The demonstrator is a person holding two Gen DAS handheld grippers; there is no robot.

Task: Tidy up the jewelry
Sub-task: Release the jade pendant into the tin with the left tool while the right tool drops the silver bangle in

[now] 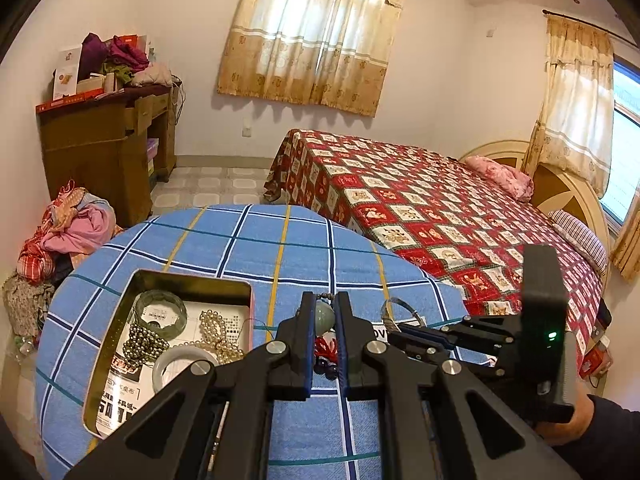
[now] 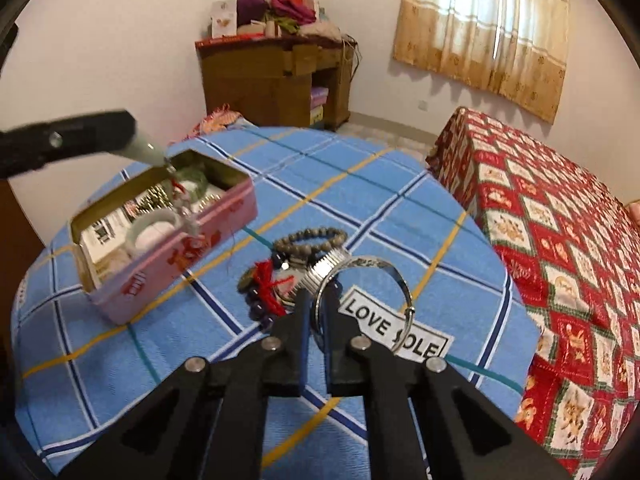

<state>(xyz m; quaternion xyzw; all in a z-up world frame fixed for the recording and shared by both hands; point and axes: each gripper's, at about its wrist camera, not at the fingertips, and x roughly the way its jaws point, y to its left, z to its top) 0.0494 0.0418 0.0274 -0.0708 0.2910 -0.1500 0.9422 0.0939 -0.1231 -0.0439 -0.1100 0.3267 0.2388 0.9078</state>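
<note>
Right wrist view, nearest first: the right hand-held gripper (image 2: 316, 308) is clamped on the rim of a silver bangle (image 2: 366, 304), held on edge just above the blue checked counter (image 2: 400, 200), its ring plane running roughly away from the camera, opening facing sideways. Just beyond lie a bead bracelet (image 2: 310, 240) and a red-tasselled piece (image 2: 266, 284), still loose. Farther left, the pink tin (image 2: 176, 240) stands open, long axis running from near-left to far-right. Above it the left hand-held gripper (image 2: 132, 136) is closed on a pale jade pendant (image 1: 324, 315), its cord dangling into the tin. Loading looks under way; next, probably, carry the bangle left and lower it flat inside.
</note>
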